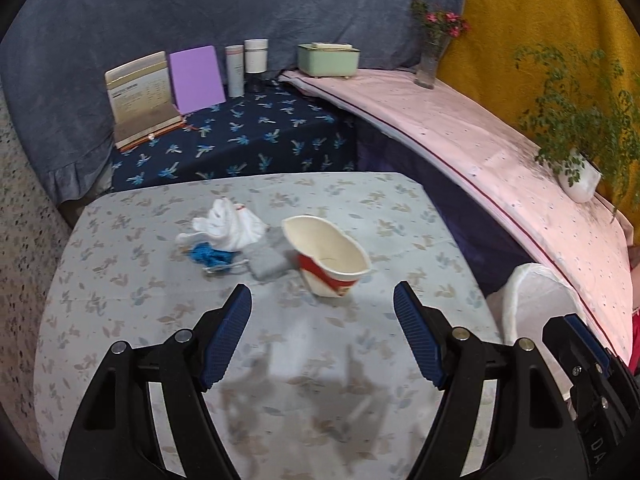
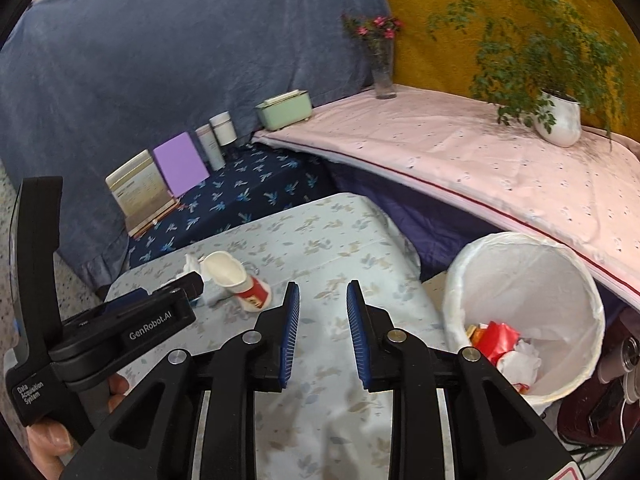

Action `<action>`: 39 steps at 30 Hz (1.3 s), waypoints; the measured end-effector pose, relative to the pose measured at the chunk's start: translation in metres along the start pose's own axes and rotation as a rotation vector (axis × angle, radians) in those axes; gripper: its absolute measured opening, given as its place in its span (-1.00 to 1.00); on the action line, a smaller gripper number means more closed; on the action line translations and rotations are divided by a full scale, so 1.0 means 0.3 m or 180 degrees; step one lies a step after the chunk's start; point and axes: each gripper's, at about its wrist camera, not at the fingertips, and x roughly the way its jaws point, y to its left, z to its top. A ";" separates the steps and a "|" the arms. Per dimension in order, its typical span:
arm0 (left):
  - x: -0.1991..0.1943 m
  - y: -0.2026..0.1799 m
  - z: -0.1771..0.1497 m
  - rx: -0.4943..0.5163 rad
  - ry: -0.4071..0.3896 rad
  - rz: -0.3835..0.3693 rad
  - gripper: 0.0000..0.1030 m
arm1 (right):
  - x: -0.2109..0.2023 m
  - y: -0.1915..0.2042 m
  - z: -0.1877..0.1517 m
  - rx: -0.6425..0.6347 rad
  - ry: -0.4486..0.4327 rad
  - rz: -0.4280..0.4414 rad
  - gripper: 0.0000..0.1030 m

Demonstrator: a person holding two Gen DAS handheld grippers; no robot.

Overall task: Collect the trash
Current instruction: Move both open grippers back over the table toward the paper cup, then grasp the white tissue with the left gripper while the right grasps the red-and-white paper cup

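Note:
A crushed red-and-white paper cup (image 1: 328,258) lies on its side on the floral table (image 1: 280,360). Left of it lie a white crumpled tissue (image 1: 226,226), a blue string bundle (image 1: 210,256) and a grey cloth (image 1: 266,262). My left gripper (image 1: 322,308) is wide open and empty, just short of the cup. My right gripper (image 2: 323,300) is open and empty above the table's right part. The cup also shows in the right wrist view (image 2: 240,282). A white-lined trash bin (image 2: 528,312) right of the table holds red and white wrappers (image 2: 500,344).
A dark floral surface (image 1: 248,136) behind the table holds a book stand (image 1: 140,96), a purple notebook (image 1: 196,78) and two canisters (image 1: 246,62). A pink-covered ledge (image 1: 480,140) carries a green box (image 1: 328,60), a flower vase (image 1: 430,52) and a potted plant (image 1: 576,176).

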 end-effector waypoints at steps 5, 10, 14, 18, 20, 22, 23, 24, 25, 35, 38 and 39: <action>0.015 0.100 0.002 -0.0023 0.0001 0.0124 0.36 | 0.055 0.087 -0.013 -0.0132 0.0103 0.0065 -0.51; 0.046 0.188 0.009 0.0022 0.0041 0.0187 0.36 | 0.117 0.158 -0.028 -0.0224 0.0209 0.0120 -0.51; 0.076 0.237 0.013 0.0135 0.0043 0.0186 0.36 | 0.168 0.199 -0.039 -0.0287 0.0282 0.0143 -0.31; 0.118 0.275 0.013 0.0314 0.0051 0.0160 0.47 | 0.228 0.234 -0.050 -0.0355 0.0329 0.0167 -0.15; 0.137 0.297 0.016 0.0330 0.0045 0.0125 0.57 | 0.268 0.250 -0.055 -0.0394 0.0384 0.0174 -0.12; 0.159 0.316 0.020 0.0326 0.0066 0.0032 0.59 | 0.310 0.262 -0.057 -0.0428 0.0433 0.0185 -0.10; 0.172 0.323 0.023 0.0328 0.0080 0.0007 0.60 | 0.328 0.267 -0.058 -0.0447 0.0449 0.0186 -0.08; 0.190 0.331 0.028 0.0334 0.0089 0.0000 0.63 | 0.349 0.273 -0.059 -0.0469 0.0465 0.0186 -0.06; 0.205 0.335 0.033 0.0346 0.0095 0.0012 0.65 | 0.366 0.276 -0.058 -0.0478 0.0477 0.0186 -0.05; 0.388 0.357 0.105 0.0219 0.0313 -0.0041 0.65 | 0.540 0.298 -0.039 -0.0501 0.0593 0.0233 -0.02; 0.434 0.354 0.124 0.0169 0.0354 -0.0061 0.61 | 0.578 0.301 -0.032 -0.0486 0.0614 0.0249 -0.02; 0.449 0.353 0.130 0.0157 0.0374 -0.0070 0.56 | 0.589 0.303 -0.032 -0.0488 0.0620 0.0256 -0.02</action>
